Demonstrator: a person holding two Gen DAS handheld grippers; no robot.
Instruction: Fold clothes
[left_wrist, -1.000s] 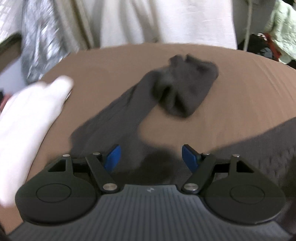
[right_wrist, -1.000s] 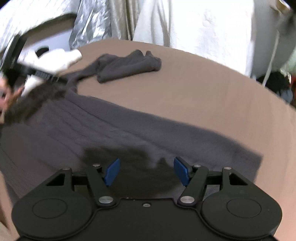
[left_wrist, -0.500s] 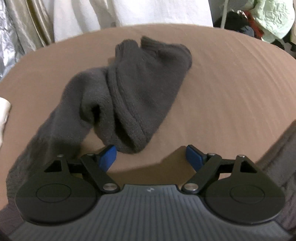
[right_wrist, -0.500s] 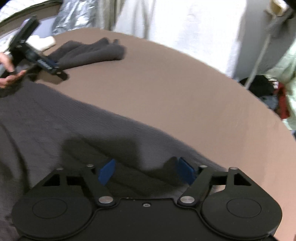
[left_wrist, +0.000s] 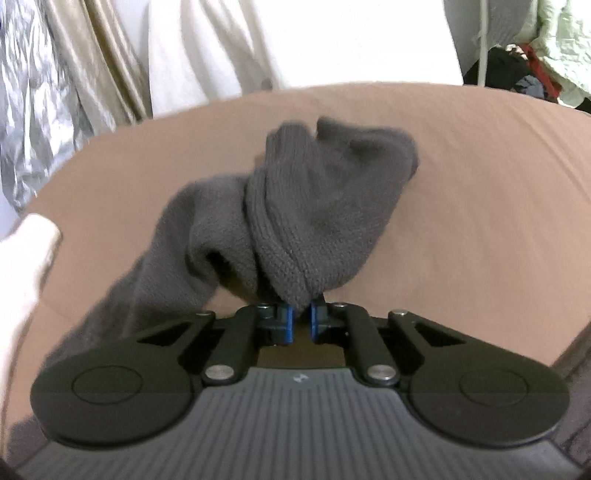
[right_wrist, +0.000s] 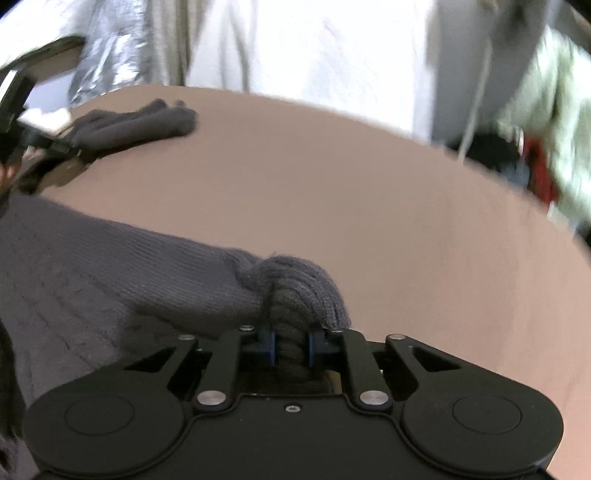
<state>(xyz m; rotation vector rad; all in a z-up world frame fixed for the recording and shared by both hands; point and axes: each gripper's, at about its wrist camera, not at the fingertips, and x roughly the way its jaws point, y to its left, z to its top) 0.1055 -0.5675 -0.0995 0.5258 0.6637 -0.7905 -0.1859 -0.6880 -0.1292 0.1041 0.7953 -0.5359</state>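
a dark grey knitted sweater (right_wrist: 110, 266) is spread on a smooth brown sheet (right_wrist: 369, 206), its body lying flat and ribbed in the right wrist view. one sleeve (left_wrist: 295, 206) is seen in the left wrist view, thick and fuzzy, folded back on itself into a soft bulging loop with the cuff end (left_wrist: 362, 147) lying farther off on the sheet. the near rounded fold of that sleeve is pinched between the blue pads (left_wrist: 289, 325) of the left gripper (left_wrist: 300, 325), whose jaws are drawn almost together with only a thin bit of knit caught at their tips. in the right wrist view a bunched corner of the sweater (right_wrist: 295, 295) is gathered into a tight, rope-like wad and is clamped between the blue pads (right_wrist: 272, 345) of the right gripper (right_wrist: 291, 345); its jaws are closing on this wad, held a little apart by the thickness of the knit. both grippers are angled downward toward the sheet. the left gripper is also seen far off at the left edge of the right wrist view, beside the sleeve; it is blurred. beyond the sheet, white cloth (left_wrist: 295, 48), a beige satin curtain (left_wrist: 96, 66) and crinkled silver material (left_wrist: 26, 92) are hung. a soft white bundle (left_wrist: 22, 280) is lying at the left edge of the sheet, and pale green fabric (left_wrist: 565, 48) is piled at the far right.
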